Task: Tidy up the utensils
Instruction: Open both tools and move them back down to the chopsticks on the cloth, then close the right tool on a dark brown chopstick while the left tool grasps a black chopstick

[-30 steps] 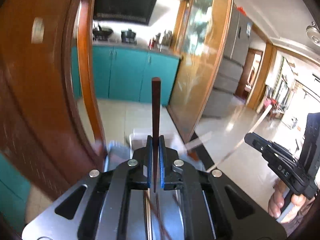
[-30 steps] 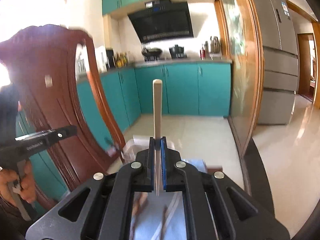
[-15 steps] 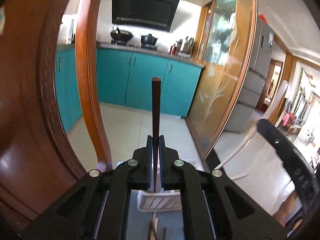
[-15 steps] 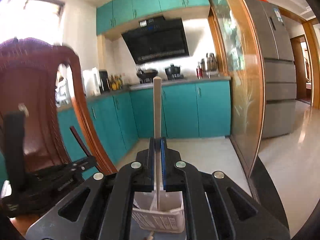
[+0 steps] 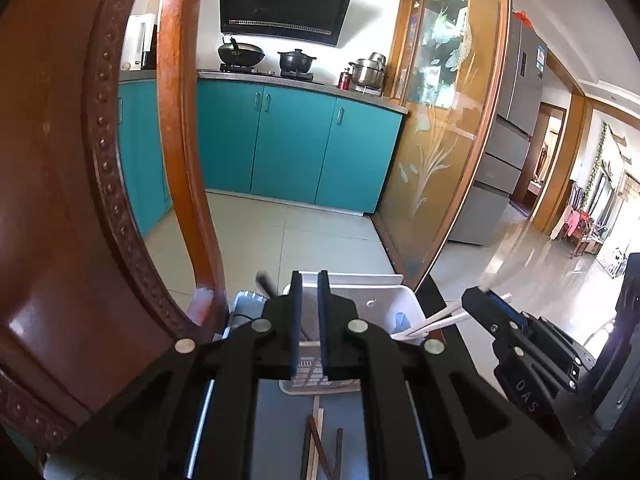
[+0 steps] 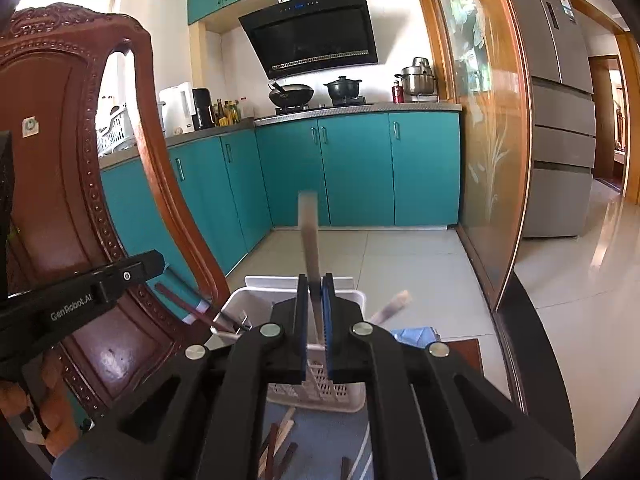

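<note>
A white slotted utensil basket point(image 5: 384, 300) point(image 6: 256, 300) stands on the table just ahead of both grippers. My left gripper point(image 5: 308, 280) is open a little and empty over the basket. A dark chopstick point(image 6: 184, 306) leans in the basket's left side. My right gripper point(image 6: 315, 284) stands over the basket with a pale chopstick point(image 6: 310, 232) between its jaws; the stick is blurred, so I cannot tell if it is still gripped. Pale chopsticks point(image 5: 440, 318) point(image 6: 390, 306) lean out of the basket's right side. Several loose chopsticks point(image 5: 316, 448) point(image 6: 276, 448) lie on the table below.
A carved wooden chair back point(image 5: 72, 200) point(image 6: 60, 160) rises close on the left. A blue cloth point(image 6: 416, 334) lies right of the basket. The table's dark edge point(image 6: 528, 320) runs along the right, with tiled floor beyond.
My left gripper has let go of the dark chopstick, which now leans in the basket. Both grippers came down over the basket. The pale chopstick in my right gripper sits lower and blurred.
</note>
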A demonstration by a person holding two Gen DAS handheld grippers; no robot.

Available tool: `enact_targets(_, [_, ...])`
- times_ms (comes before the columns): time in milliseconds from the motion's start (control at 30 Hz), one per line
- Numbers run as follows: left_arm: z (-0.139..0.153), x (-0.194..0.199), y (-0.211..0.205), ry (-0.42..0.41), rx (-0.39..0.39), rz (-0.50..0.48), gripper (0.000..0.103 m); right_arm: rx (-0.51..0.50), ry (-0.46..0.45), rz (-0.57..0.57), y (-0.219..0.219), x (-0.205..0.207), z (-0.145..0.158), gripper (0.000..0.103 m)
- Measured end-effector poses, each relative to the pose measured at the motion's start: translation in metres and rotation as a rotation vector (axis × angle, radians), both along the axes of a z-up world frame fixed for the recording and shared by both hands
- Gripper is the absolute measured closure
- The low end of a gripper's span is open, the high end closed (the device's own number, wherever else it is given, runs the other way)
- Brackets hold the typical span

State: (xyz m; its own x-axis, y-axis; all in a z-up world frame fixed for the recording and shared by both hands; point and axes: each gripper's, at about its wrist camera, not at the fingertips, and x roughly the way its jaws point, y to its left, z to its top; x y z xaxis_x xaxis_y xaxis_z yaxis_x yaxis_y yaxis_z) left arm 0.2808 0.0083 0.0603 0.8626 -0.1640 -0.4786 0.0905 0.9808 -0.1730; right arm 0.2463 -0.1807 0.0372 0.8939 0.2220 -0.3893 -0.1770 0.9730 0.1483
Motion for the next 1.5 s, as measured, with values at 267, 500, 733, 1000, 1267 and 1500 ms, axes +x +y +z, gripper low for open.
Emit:
enact_targets(267, [-0.016, -0.051, 0.009, 0.005, -0.046, -0.042, 0.074, 0.018, -0.124, 0.030, -0.008, -0.092, 0.005, 0.055])
enact_targets(500, [-0.113, -0.073, -0.006, 0.229, 0.067, -0.119, 0.069, -0.111, 0.154, -0.008, -0.005, -0.109, -0.086, 0.051])
enact_targets(733, [-0.177, -0.085, -0.005, 0.414, 0.066, -0.145, 0.069, -0.125, 0.422, -0.054, -0.008, -0.091, -0.147, 0.051])
enact_targets(1000, [-0.195, -0.079, -0.013, 0.473, 0.086, -0.166, 0.069, -0.181, 0.522, -0.069, 0.007, -0.084, -0.172, 0.051])
enact_targets(1267, [-0.206, -0.080, -0.009, 0.511, 0.075, -0.153, 0.069, -0.186, 0.568, -0.084, 0.004, -0.080, -0.180, 0.051])
enact_targets(1500, [-0.209, -0.079, -0.010, 0.508, 0.093, -0.153, 0.068, -0.212, 0.570, -0.085, 0.007, -0.079, -0.183, 0.051])
